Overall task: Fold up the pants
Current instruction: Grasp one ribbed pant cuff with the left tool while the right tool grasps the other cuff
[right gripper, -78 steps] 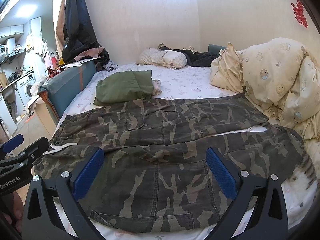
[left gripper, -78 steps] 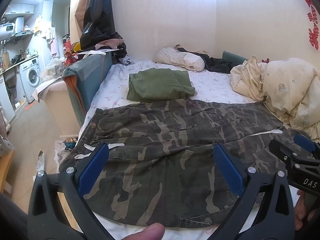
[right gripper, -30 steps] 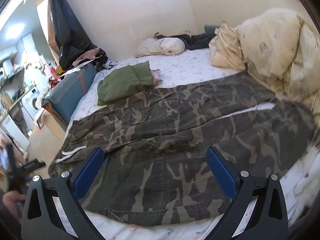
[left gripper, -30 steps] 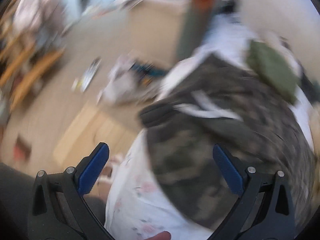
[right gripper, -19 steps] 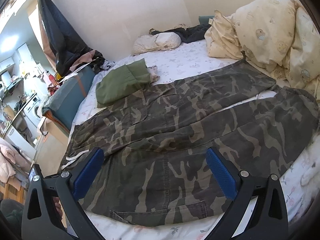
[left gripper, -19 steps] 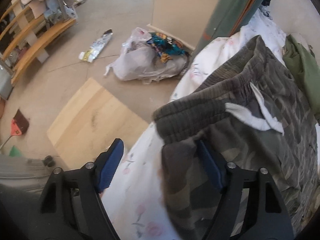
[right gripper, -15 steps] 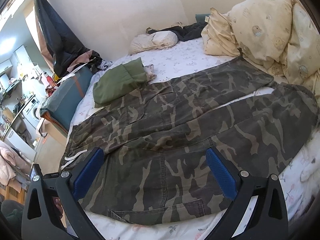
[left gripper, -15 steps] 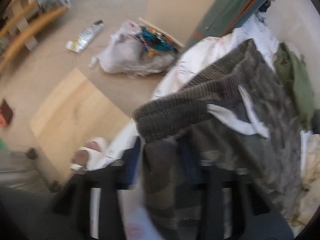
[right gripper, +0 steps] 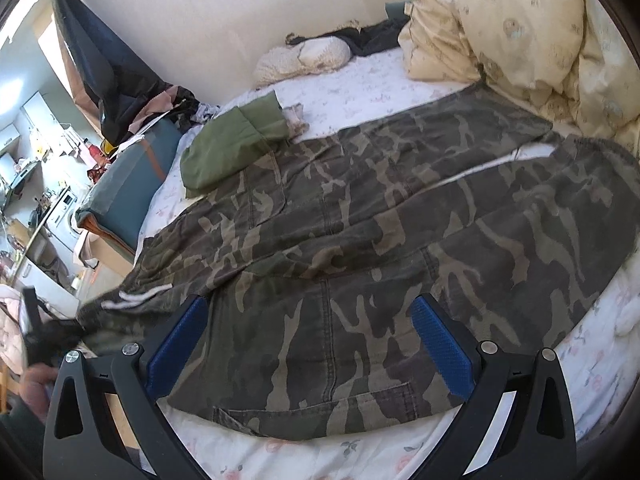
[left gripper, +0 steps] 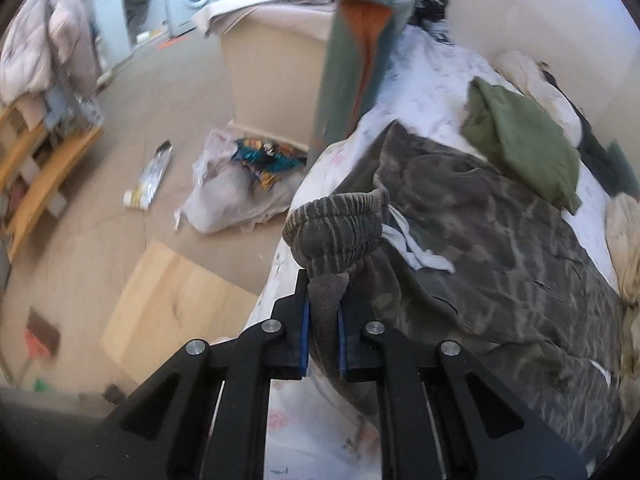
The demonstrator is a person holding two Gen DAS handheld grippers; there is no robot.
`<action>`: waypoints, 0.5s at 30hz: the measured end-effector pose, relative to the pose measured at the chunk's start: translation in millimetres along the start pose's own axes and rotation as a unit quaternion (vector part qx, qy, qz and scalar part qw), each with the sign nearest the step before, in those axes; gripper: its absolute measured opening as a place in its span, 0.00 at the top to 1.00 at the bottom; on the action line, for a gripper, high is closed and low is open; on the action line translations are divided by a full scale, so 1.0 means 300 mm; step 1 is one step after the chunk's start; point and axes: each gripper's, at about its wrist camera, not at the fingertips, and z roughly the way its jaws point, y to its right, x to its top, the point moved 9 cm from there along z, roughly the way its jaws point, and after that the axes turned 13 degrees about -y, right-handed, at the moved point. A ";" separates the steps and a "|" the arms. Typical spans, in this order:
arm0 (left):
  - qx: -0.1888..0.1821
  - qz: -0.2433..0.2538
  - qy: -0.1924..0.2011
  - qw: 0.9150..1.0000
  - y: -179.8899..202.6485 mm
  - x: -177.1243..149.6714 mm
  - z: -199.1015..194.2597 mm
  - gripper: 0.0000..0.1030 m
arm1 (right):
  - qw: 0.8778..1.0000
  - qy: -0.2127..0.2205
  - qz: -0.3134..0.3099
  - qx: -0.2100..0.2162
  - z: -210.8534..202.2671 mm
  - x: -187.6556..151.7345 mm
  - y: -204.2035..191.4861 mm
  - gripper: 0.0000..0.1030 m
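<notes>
My left hand-held gripper (left gripper: 323,320) is clamped on the ribbed elastic waistband (left gripper: 340,232) of the camouflage cotton pants (left gripper: 500,240), bunching it up off the edge of the white floral-sheeted bed (left gripper: 424,64). A folded olive-green garment (left gripper: 520,140) lies beside the pants, and a clear plastic bag of rubbish (left gripper: 240,196) sits on the floor beside the bed.

In the right wrist view, my right hand-held gripper (right gripper: 308,340) hangs wide open above the pants (right gripper: 400,220), holding nothing. They lie spread flat across the bed (right gripper: 360,88), legs reaching toward a cream patterned duvet (right gripper: 520,20).
</notes>
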 end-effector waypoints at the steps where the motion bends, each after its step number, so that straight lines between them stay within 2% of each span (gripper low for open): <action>1: 0.004 0.005 -0.003 1.000 0.006 0.006 -0.011 0.92 | 1.000 -0.009 0.006 0.014 0.012 -0.007 0.001 0.00; 3: 0.009 0.022 -0.007 1.000 0.023 0.015 -0.021 0.92 | 0.998 -0.037 0.020 0.043 0.043 -0.027 0.006 0.00; 6: -0.006 0.008 -0.018 1.000 0.015 0.000 -0.006 0.92 | 0.992 -0.090 0.062 0.068 0.103 -0.110 0.042 0.00; 8: -0.024 -0.007 -0.024 0.999 0.010 -0.019 0.003 0.92 | 0.983 -0.129 0.103 0.077 0.155 -0.197 0.072 0.00; 9: -0.040 -0.018 -0.027 0.999 0.006 -0.022 0.003 0.92 | 0.975 -0.158 0.133 0.084 0.196 -0.266 0.095 0.00; 11: -0.055 -0.033 -0.031 0.997 -0.001 -0.023 0.005 0.92 | 0.963 -0.186 0.174 0.085 0.247 -0.350 0.135 0.00; 12: -0.056 -0.035 -0.033 0.997 -0.001 -0.021 0.004 0.92 | 0.957 -0.201 0.196 0.072 0.280 -0.394 0.174 0.02; 15: -0.055 -0.024 -0.038 0.997 0.025 -0.029 0.002 0.92 | 0.949 -0.190 0.246 0.047 0.307 -0.388 0.278 0.05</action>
